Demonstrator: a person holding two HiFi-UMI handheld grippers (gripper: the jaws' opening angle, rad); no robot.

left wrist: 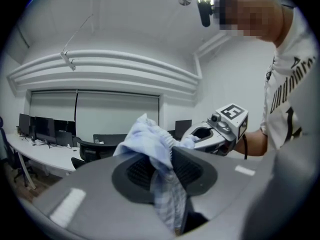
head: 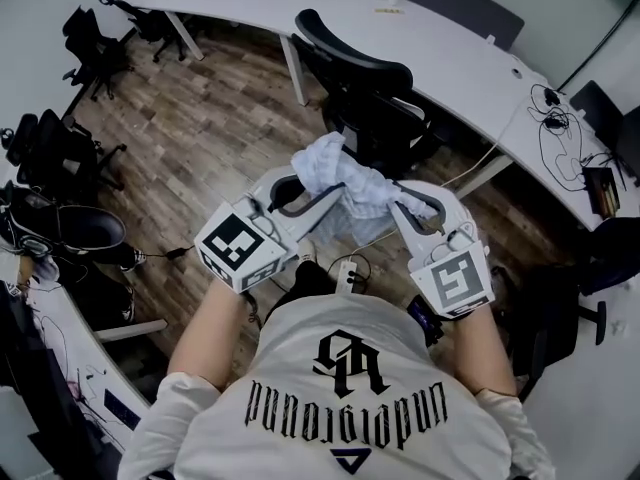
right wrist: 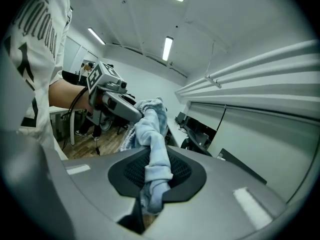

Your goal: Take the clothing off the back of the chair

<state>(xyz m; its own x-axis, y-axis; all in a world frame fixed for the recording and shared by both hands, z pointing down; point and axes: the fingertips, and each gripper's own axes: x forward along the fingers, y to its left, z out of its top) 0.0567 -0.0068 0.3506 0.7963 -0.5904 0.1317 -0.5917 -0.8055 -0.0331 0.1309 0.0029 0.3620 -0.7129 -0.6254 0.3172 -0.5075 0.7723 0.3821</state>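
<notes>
The shirt [head: 300, 423] bears the one readable word, "underground", in black letters, upside down in the head view. A black monogram beside it cannot be made out. The left cube [head: 238, 248] and right cube [head: 462, 280] bear square black-and-white markers.

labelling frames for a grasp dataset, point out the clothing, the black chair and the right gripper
clothing [head: 345, 178]: head view, bunched middle
black chair [head: 350, 61]: head view, curved backrest
right gripper [head: 398, 204]: head view, between its fingertips, shut on the clothing

The clothing [head: 340, 180] is burying the tips of the left gripper [head: 315, 196] and right gripper [head: 400, 206] and covering part of the chair [head: 360, 78].
</notes>
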